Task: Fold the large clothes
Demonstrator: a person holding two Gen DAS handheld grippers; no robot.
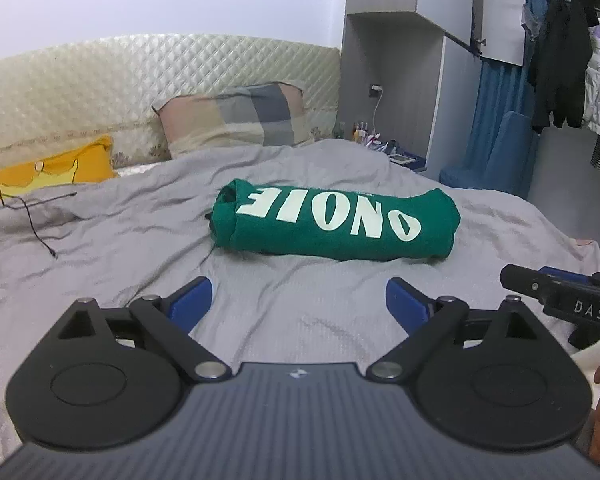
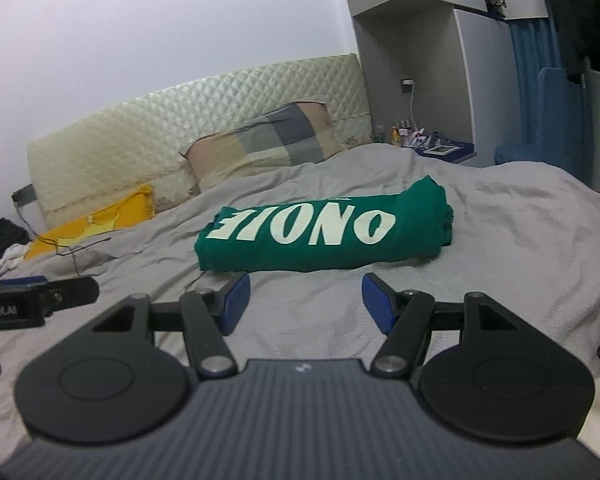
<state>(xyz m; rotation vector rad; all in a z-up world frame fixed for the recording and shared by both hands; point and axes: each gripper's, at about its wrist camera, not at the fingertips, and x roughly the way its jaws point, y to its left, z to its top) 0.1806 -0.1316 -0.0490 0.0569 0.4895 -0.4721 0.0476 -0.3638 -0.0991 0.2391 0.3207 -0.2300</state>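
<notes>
ahead of both grippers, green garment (image 1: 336, 226) is lying folded into a compact bundle on the bed (image 1: 100, 240); left gripper (image 1: 299, 302) and right gripper (image 2: 305, 304) are hanging released, empty; folding looking finished.

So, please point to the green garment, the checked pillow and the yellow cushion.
green garment (image 1: 332, 228): left wrist view, middle of the folded front.
checked pillow (image 1: 236, 118): left wrist view, centre of its face.
yellow cushion (image 1: 60, 168): left wrist view, its upper surface.
</notes>
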